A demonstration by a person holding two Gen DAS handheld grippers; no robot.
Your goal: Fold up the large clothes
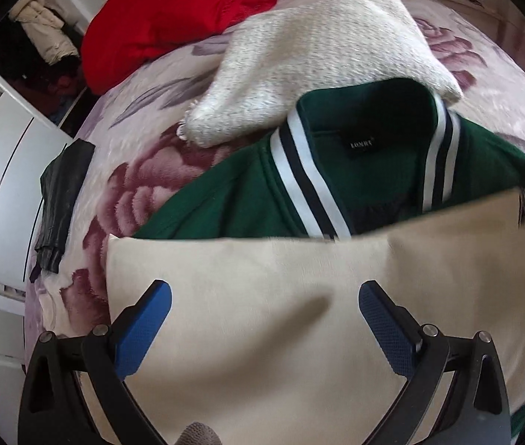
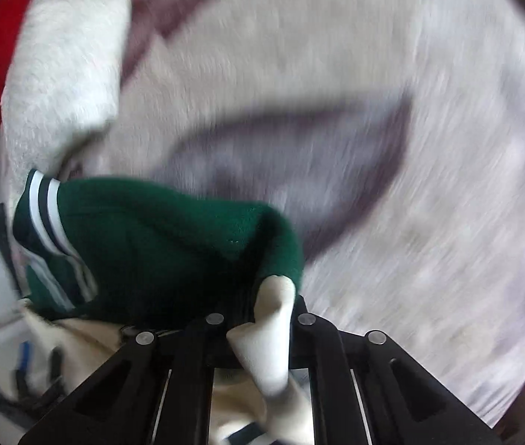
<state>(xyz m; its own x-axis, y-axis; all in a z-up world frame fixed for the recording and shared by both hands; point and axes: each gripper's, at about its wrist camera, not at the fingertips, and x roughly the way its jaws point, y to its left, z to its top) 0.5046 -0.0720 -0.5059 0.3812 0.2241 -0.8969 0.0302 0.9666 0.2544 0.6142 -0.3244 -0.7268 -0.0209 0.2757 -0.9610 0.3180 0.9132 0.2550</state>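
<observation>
Green jacket [image 1: 232,200] under cream sleeve [image 1: 281,296]

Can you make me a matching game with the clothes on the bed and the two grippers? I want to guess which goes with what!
Things:
1. jacket body
2. folded sleeve
3. left gripper
4. right gripper

Descriptions:
A. shut on cream fabric
B. dark green, with a striped collar
C. open above the cloth
D. cream, lying across the green part

Pairs: 1-B, 2-D, 3-C, 4-A
</observation>
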